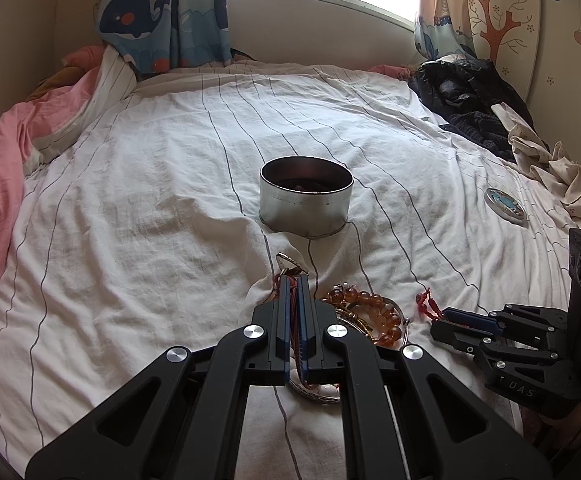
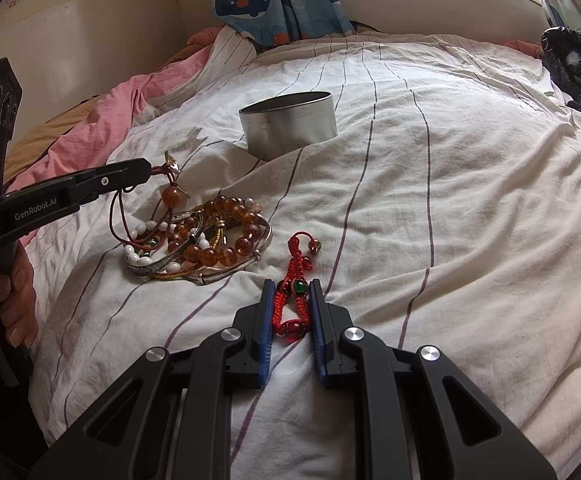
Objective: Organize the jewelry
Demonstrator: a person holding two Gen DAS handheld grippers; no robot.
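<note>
Jewelry sits heaped (image 2: 198, 240) on your striped sheet (image 2: 430, 200), near the open tin (image 2: 288, 124). Your left gripper (image 1: 293, 280) pinches a dark red cord (image 2: 120, 216) from that pile; your right gripper (image 2: 292, 292) presses its pads against the red braided bracelet (image 2: 296, 280).

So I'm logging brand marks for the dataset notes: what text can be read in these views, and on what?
"GenRobot.AI": side of the left gripper, right wrist view.
"DAS": body of the right gripper, left wrist view; further letters may be hidden.
Round lid: picture only, nothing legible.
Tin: embossing too faint.
</note>
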